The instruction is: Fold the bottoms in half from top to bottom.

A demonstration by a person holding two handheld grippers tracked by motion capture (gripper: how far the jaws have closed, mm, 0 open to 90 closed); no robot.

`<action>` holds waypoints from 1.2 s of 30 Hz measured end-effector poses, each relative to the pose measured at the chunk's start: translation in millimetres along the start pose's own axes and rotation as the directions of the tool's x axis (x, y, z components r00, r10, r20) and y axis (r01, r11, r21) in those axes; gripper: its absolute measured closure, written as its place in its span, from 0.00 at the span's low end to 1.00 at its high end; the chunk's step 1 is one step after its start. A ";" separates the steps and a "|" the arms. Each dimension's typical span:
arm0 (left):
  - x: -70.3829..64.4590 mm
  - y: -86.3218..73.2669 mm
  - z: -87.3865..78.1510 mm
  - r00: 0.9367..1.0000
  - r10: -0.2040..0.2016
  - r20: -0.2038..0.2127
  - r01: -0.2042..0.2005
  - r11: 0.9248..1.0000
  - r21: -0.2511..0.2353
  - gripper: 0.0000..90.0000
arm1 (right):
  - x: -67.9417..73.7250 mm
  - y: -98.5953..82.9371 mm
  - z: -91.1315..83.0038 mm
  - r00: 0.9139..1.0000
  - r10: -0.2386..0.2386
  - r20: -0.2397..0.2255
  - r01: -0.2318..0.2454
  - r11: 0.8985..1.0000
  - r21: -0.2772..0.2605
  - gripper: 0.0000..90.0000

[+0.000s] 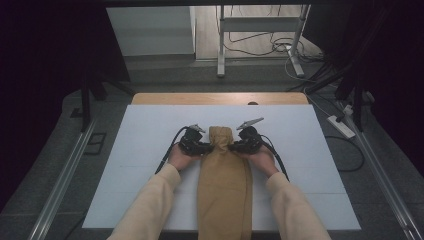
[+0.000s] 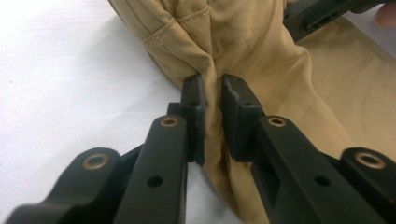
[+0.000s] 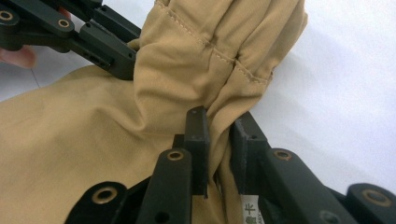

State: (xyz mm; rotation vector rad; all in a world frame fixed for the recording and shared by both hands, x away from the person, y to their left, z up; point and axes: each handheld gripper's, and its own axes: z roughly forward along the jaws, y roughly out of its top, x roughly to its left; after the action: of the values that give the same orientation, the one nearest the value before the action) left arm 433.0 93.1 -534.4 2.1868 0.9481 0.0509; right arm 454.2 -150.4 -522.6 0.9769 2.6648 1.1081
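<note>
Black jaws of both the left gripper (image 2: pixel 212 116) and right gripper (image 3: pixel 219 149) pinch soft, limp tan garment (image 1: pixel 223 175) (2 bunched folds near its hem).

White counter, one tan garment

The counter (image 1: pixel 125 165) is covered in white, its wooden far edge showing; a folded tan garment (image 1: pixel 223 185) lies lengthwise down the middle, reaching the near edge.

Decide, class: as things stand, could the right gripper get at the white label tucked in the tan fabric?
Probably not at once. The right gripper is shut on a fold of the tan fabric. The white label lies low beside one jaw, so it would likely have to let go first.
</note>
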 end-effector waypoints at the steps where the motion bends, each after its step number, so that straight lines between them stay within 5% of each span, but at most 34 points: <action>1: -0.1 -0.1 -0.4 1.000 0.002 -0.002 -0.002 1.000 -0.001 0.90 | -0.2 -0.1 -0.4 1.000 -0.002 -0.001 0.002 1.000 0.000 0.88; 36: -2.0 12.0 -27.0 0.998 0.057 -0.017 -0.058 0.996 -0.070 0.94 | 4.2 12.0 -22.8 0.997 -0.074 0.029 0.076 0.994 -0.076 0.89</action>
State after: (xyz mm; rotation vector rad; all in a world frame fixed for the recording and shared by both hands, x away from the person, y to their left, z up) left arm 430.7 103.0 -506.6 2.1509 0.8784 0.1266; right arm 449.9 -155.2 -497.3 0.8638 2.5943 1.1650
